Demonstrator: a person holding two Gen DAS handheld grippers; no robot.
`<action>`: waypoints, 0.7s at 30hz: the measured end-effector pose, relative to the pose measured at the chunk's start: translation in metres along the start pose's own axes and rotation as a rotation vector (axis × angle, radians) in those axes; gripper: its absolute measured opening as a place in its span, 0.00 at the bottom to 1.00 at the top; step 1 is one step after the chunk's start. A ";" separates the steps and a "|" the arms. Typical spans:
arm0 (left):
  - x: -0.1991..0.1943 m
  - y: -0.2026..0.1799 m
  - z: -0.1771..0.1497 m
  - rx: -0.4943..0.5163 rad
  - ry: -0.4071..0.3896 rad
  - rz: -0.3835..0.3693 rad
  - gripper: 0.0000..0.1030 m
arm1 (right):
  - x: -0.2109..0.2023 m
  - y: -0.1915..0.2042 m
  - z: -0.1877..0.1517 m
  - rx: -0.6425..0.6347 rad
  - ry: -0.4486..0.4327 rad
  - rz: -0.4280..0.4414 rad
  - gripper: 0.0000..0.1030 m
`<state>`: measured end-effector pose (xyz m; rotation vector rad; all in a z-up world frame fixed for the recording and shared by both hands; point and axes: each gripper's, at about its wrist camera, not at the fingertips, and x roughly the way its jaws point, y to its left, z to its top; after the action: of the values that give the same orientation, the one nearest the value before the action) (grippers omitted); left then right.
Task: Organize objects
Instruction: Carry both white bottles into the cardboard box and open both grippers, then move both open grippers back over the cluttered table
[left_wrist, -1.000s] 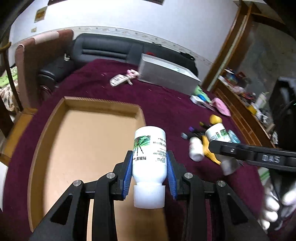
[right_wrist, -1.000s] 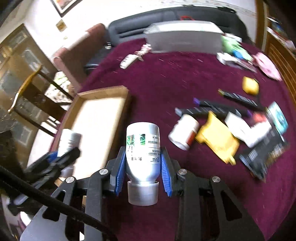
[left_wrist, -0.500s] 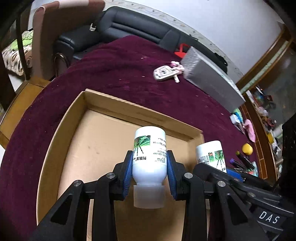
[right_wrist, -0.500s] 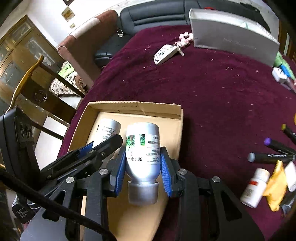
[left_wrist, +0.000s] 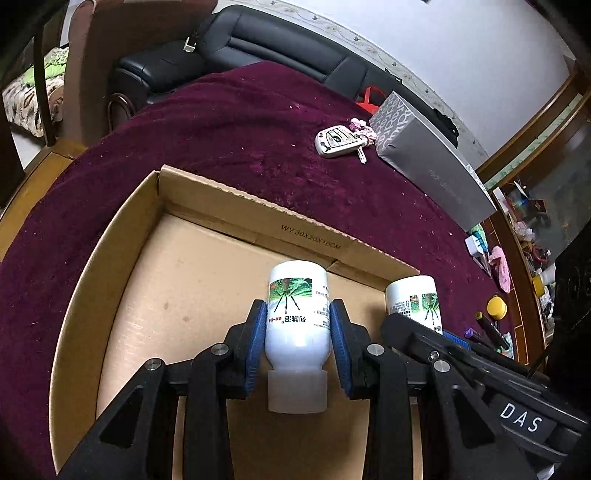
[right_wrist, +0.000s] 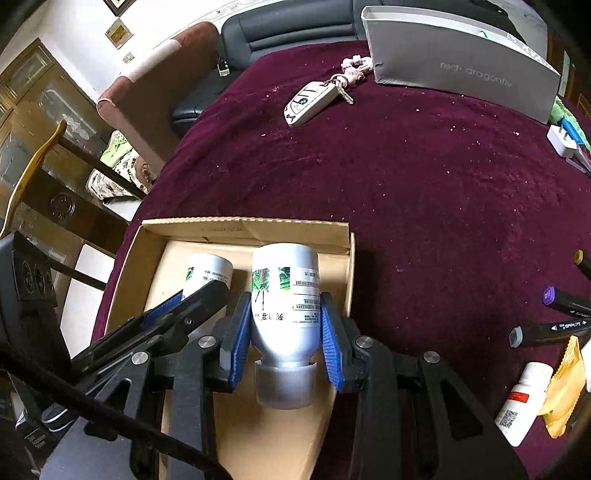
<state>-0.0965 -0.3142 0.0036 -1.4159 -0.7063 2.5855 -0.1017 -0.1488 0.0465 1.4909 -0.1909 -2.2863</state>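
Maroon cloth (right_wrist: 424, 177) covers the table, black sofa (left_wrist: 280, 48) at the far edge, a grey box (right_wrist: 461, 70) and a key fob (right_wrist: 310, 101) lying far right. Near me sits the open cardboard box (left_wrist: 258, 218), floor bare. I have two bottles in hand, both over the box, both carried cap toward the cameras. My left gripper (left_wrist: 297, 332) pinches the white bottle (left_wrist: 298, 314) at its shoulder, blue pads pressed on both sides. My right gripper (right_wrist: 284, 328) clamps the second white bottle (right_wrist: 284, 295) the same way, just right of the first, close to the box's right wall. Whether either base touches the box floor yet I cannot tell. Risks as I judge them: the two grippers crowd each other, so opening one could knock the neighbour's bottle; released base-first at this tilt, either bottle may topple and roll; the right one could catch the right wall. Clutter still waits near right: markers (right_wrist: 554, 328), a small pill bottle (right_wrist: 522, 402), a yellow packet (right_wrist: 565, 391).
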 end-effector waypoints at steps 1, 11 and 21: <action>0.000 0.000 0.000 -0.003 0.000 0.000 0.28 | 0.000 0.000 0.000 0.000 -0.002 0.002 0.32; -0.003 0.003 0.002 -0.038 -0.012 -0.006 0.30 | 0.001 -0.002 0.001 0.007 -0.023 0.003 0.32; -0.059 -0.012 0.002 -0.067 -0.106 -0.073 0.44 | -0.034 -0.009 -0.005 0.020 -0.073 0.045 0.32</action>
<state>-0.0671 -0.3229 0.0549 -1.2526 -0.8501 2.6199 -0.0881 -0.1267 0.0702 1.4001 -0.2655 -2.3111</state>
